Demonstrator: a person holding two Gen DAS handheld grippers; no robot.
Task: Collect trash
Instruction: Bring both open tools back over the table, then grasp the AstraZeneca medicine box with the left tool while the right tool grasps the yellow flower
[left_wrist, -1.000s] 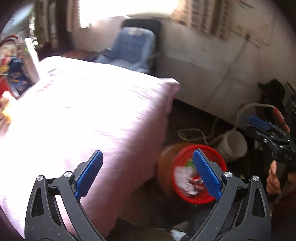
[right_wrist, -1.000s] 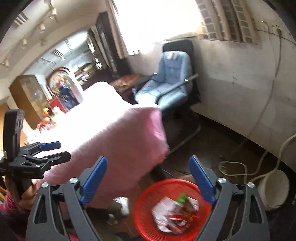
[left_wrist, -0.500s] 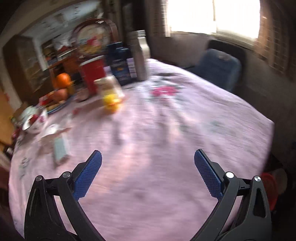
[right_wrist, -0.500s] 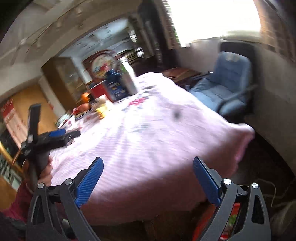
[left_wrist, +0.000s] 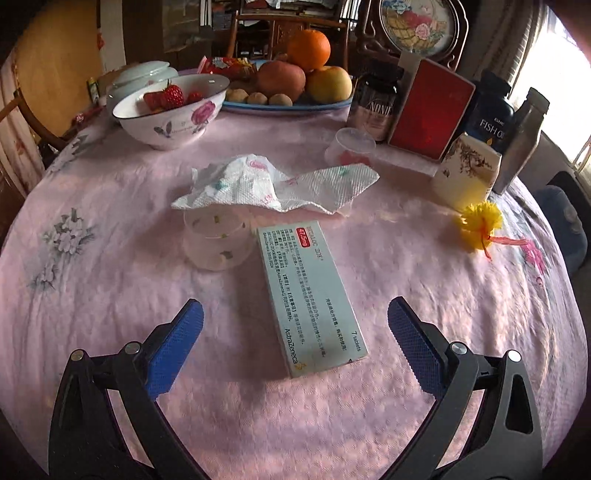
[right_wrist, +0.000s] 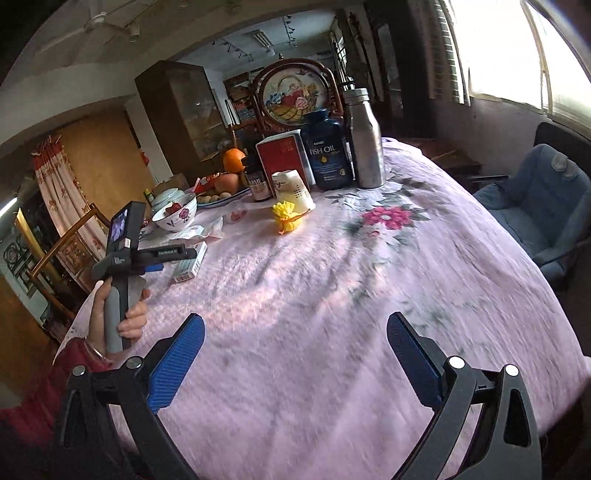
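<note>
Left gripper (left_wrist: 295, 321) hangs jaws apart over the medicine box (left_wrist: 310, 295); crumpled tissue (left_wrist: 273, 182) hides the plastic cup's (left_wrist: 216, 242) rim — right gripper (right_wrist: 295, 334) gapes, empty.

At the far side we see a flowered bowl (left_wrist: 170, 110) of strawberries, a fruit plate (left_wrist: 288, 105) right of it, and a fish-oil bottle (right_wrist: 327, 151) (dark blue) touching a steel flask (right_wrist: 364, 140).

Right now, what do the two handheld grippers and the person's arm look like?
Each gripper has black, triangular-cutout plastic arms with silver rivets and blue textured pads: the left gripper, the right gripper. Seen from the right wrist, the left unit has a grey handle, a black body and a small lit screen. The hand wears a thin bangle and a red sleeve.
</note>
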